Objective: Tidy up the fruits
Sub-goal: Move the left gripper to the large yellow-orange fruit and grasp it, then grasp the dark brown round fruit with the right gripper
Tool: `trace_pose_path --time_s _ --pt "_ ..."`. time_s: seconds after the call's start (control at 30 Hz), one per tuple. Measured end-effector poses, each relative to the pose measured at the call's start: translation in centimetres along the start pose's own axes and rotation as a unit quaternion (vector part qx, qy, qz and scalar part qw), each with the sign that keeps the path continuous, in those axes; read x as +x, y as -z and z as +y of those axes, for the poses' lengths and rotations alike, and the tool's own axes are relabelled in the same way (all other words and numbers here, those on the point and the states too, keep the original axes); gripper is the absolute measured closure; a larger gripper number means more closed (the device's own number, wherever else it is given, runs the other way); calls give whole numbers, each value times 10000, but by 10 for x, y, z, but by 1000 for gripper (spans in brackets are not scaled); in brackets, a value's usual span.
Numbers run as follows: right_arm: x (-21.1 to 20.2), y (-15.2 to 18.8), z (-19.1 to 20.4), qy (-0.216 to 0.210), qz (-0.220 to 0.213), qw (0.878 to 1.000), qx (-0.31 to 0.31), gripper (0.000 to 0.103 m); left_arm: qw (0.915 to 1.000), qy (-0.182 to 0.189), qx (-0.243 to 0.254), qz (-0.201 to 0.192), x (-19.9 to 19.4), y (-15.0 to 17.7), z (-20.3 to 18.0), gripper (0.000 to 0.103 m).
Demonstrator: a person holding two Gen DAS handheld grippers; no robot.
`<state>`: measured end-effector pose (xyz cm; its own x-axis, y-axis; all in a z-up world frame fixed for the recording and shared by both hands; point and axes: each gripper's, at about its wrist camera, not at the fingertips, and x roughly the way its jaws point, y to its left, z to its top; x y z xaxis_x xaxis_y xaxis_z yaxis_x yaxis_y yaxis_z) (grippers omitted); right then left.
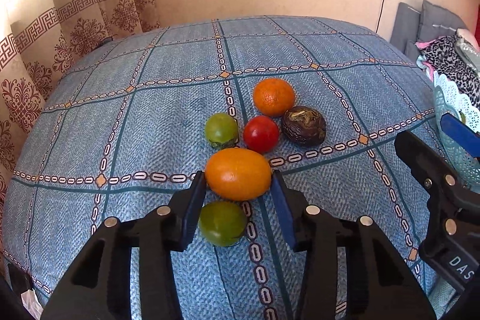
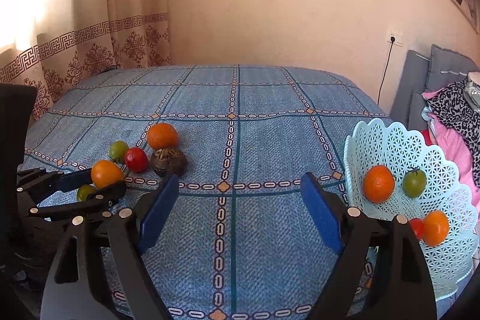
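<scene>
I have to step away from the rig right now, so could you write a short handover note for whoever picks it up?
Left claw: shut on the smooth orange oval fruit, still on the blue patterned tablecloth.
Right claw: open, empty, beside the pale blue lattice plastic basket.
Done: four fruits in the basket, namely a round orange, a green tomato, a smaller orange fruit and a red one, partly hidden.
Left: lift the held fruit into the basket, then the cloth's green tomato nearest the claw, second green tomato, red tomato, rough-skinned orange and dark wrinkled fruit.
</scene>
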<state>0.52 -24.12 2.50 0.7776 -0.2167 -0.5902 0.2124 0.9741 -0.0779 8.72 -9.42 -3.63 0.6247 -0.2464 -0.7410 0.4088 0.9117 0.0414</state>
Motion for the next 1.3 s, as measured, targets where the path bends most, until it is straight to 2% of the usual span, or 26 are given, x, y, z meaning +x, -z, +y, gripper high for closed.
trace_pose_path --time_s 0.2,0.37,0.63,0.8,0.87,1.07,1.3 --pt "2 -2 3 -19 -39 10000 -52 18 9994 146 -315 23 -7 3 16 58" --pt "5 -7 17 -192 -77 9994 -283 18 9983 59 -573 49 -11 7 34 58" --pt "41 -19 33 -857 476 9944 -397 19 9968 -100 -785 -104 -22 7 48 58" --pt "71 -23 38 -1108 1021 9880 -329 32 9958 -77 -912 -98 -23 7 55 58" --pt "78 -25 39 -1188 1138 9859 -301 33 9956 -66 -934 -98 -24 6 56 58" --pt "90 -31 45 -1258 1205 9842 -313 36 9952 -28 -967 -117 -25 6 59 58" --pt "95 -32 43 -1430 1251 9816 -166 52 9951 -10 -983 -109 -24 5 59 58"
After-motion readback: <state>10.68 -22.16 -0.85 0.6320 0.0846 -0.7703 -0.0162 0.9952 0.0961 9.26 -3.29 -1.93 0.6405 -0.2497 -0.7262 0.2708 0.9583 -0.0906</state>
